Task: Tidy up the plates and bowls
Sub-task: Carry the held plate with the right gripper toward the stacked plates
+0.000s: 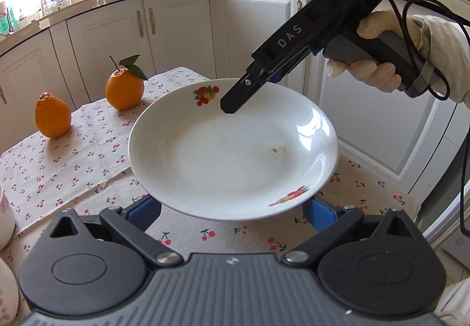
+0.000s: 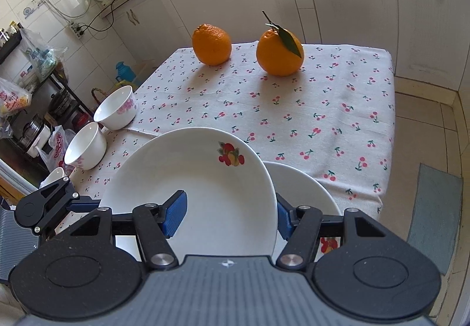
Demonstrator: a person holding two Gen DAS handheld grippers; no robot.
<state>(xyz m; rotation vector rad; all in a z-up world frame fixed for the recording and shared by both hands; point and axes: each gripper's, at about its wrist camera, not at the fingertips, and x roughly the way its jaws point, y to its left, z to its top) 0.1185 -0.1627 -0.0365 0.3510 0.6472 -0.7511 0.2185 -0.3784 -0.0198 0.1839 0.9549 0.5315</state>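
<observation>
- The right gripper (image 2: 230,216) has its jaws pinching the near rim of a fruit-printed plate (image 2: 205,179), one blue pad on the inner face and the other behind the edge.
- The plate hangs tilted above the counter (image 2: 323,108), partly over a second plate (image 2: 302,188) lying flat there.
- The left gripper (image 1: 230,205) has its jaws spread under the raised plate. Their tips are hidden, so I cannot tell whether they touch it.
- Two bowls (image 2: 117,108) sit near the counter's left edge, and two oranges (image 2: 211,44) stand at the far side.
- Risks: a one-edge pinch on glazed china could let the plate pivot or slide out. Lowered at this tilt, its rim could knock the second plate instead of nesting in it.
</observation>
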